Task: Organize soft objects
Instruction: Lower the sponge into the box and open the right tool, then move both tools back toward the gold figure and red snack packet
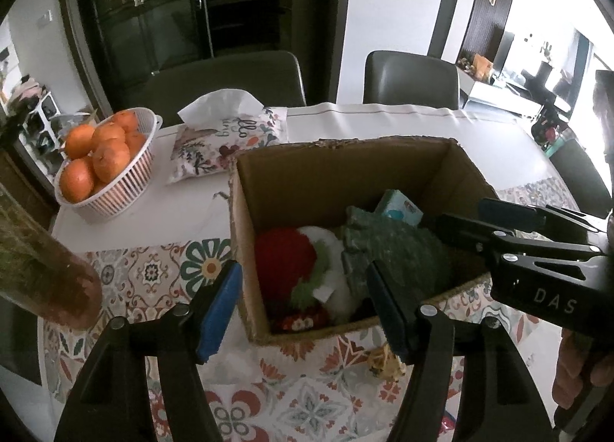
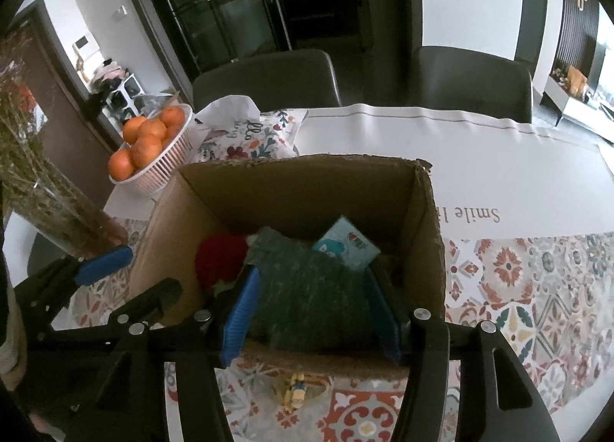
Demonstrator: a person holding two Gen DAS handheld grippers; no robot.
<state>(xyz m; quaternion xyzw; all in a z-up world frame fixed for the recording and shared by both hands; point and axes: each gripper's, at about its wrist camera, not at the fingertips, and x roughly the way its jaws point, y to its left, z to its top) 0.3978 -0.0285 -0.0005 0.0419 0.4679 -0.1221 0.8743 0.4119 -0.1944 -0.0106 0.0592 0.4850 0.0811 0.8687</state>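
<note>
Here the right hand-held gripper [image 2: 312, 311] holds a dark green, fuzzy soft toy [image 2: 311, 288] between its blue pads, low inside the open brown cardboard box [image 2: 299, 188] on the patterned tabletop [image 2: 518, 281]. The left hand-held gripper [image 1: 303, 307] hangs wide and empty at the box's near left corner, its left pad outside the wall. Already in the box: a red and white plush with green trim [image 1: 303, 261] on the left, and a pale blue printed packet [image 1: 399, 208] toward the back right. A white slatted basket of oranges [image 1: 107, 158] and a floral fabric tissue cover [image 1: 226, 142] stand well apart, beyond the box. The step in hand appears to be depositing the green toy. Done well, the toy would be lowered until it settles on the box floor or its neighbours, then released by spreading the pads fully and lifting straight up, so the fuzzy fabric does not snag and ride out; the left hand-held gripper should keep clear of the box wall
</note>
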